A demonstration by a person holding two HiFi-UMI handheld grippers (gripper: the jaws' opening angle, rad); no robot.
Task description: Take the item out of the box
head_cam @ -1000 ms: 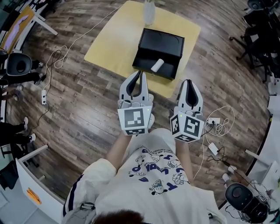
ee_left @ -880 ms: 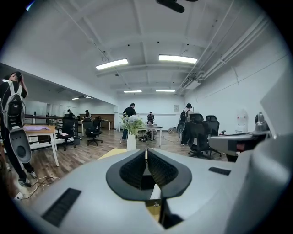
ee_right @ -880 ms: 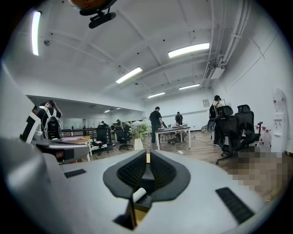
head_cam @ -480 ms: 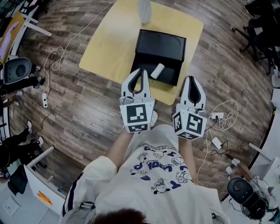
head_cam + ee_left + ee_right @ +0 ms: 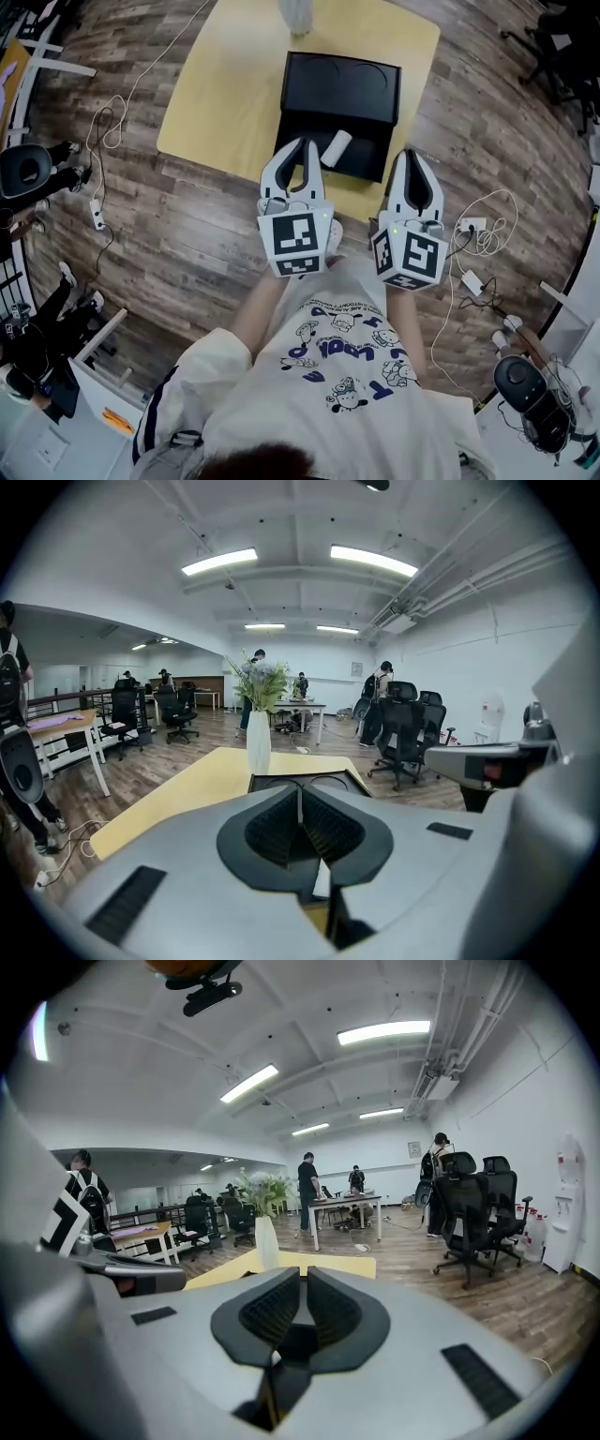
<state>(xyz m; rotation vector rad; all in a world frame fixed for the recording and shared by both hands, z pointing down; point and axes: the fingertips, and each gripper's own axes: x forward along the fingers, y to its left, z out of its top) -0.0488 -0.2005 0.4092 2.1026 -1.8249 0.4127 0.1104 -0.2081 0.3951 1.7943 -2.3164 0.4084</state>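
A black box [image 5: 336,120] stands open on the yellow table [image 5: 225,94], its lid tipped back at the far side. A white cylinder, the item [image 5: 337,150], lies in the box's near compartment. My left gripper [image 5: 301,143] is shut with nothing in it, its tips over the box's near left corner, just left of the item. My right gripper [image 5: 413,154] is also shut and empty, beside the box's near right corner over the table edge. The left gripper view looks past the shut left gripper [image 5: 299,790] to the box lid [image 5: 330,782].
A white vase [image 5: 297,13] with flowers stands behind the box, also seen as the vase [image 5: 259,743] and the vase [image 5: 267,1241]. Cables and a power strip [image 5: 95,215] lie on the wooden floor. Office chairs [image 5: 407,733] and people stand farther off.
Both grippers have moved forward and down towards the box; their tips now reach the table's near edge. Both stay shut.
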